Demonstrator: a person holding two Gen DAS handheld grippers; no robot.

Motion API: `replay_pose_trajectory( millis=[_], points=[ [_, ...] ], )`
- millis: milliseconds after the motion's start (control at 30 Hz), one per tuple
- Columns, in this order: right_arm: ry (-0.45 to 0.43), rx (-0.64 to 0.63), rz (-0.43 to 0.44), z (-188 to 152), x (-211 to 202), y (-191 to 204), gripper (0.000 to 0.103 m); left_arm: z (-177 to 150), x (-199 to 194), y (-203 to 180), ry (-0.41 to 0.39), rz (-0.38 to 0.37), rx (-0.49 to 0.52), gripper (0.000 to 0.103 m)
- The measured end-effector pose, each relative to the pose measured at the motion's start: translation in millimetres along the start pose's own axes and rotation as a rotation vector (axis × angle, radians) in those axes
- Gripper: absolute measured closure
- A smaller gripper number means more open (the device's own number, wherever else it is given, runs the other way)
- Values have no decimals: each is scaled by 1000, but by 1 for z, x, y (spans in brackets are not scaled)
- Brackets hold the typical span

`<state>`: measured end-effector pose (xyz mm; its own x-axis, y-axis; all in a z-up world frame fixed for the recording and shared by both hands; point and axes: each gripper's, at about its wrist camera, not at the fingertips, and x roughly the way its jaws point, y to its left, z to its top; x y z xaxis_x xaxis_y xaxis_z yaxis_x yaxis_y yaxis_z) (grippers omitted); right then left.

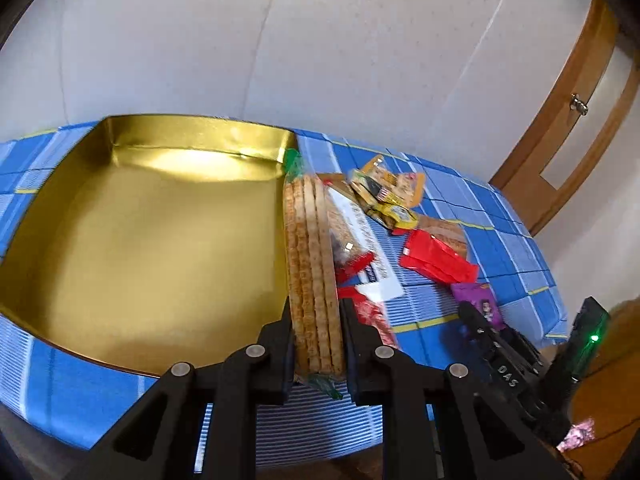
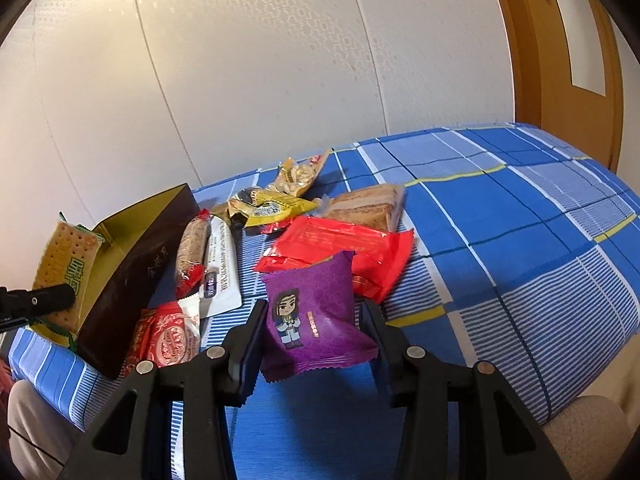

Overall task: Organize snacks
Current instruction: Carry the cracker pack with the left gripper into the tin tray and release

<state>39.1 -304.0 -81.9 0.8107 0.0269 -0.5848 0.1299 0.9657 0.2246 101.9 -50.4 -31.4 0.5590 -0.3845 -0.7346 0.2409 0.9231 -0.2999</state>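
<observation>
A white panelled wall point(image 1: 320, 40) with a faint embossed pattern stands behind the surface point(image 2: 520, 240), which is covered by a blue checked cloth with white and yellow lines. At right, a wooden door point(image 2: 560, 60) carries a metal knob point(image 1: 579, 104) and a pale inset panel. Lighting is soft and even.

Left gripper point(image 1: 316, 344): bottom centre of its wrist view, jaws clamped on a cracker pack point(image 1: 312, 272) held on edge.
Right gripper point(image 2: 314, 344): bottom centre of its view, jaws closed on a purple snack packet point(image 2: 312, 316); also visible at lower right of the left view.
</observation>
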Motion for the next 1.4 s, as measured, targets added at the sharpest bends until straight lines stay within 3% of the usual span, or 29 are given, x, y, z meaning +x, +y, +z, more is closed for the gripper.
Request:
replay_pose_trajectory(
  millis=[100,233,900,1000,1067,1133,1400],
  points=[
    [-4,-8,0,0,0,2,57,3,-2,15,6,-26,-53,83],
    [-4,-19,0,-1,0,3,57,7,-5,39,-4,4,-99,83],
    [-34,-71,0,-3,-6,15,57,16,5,165,70,332,-134,83],
    [-36,-70,-2,-3,-6,14,57,16,-1,171,47,381,-118,81],
    [-32,-71,-2,-3,-5,14,57,17,-8,176,22,380,-126,72],
    [-31,-76,-4,-3,-5,15,57,17,-13,175,-10,389,-137,57],
    [-45,-98,4,-4,-7,20,57,12,-34,168,-115,488,-160,58]
  ],
)
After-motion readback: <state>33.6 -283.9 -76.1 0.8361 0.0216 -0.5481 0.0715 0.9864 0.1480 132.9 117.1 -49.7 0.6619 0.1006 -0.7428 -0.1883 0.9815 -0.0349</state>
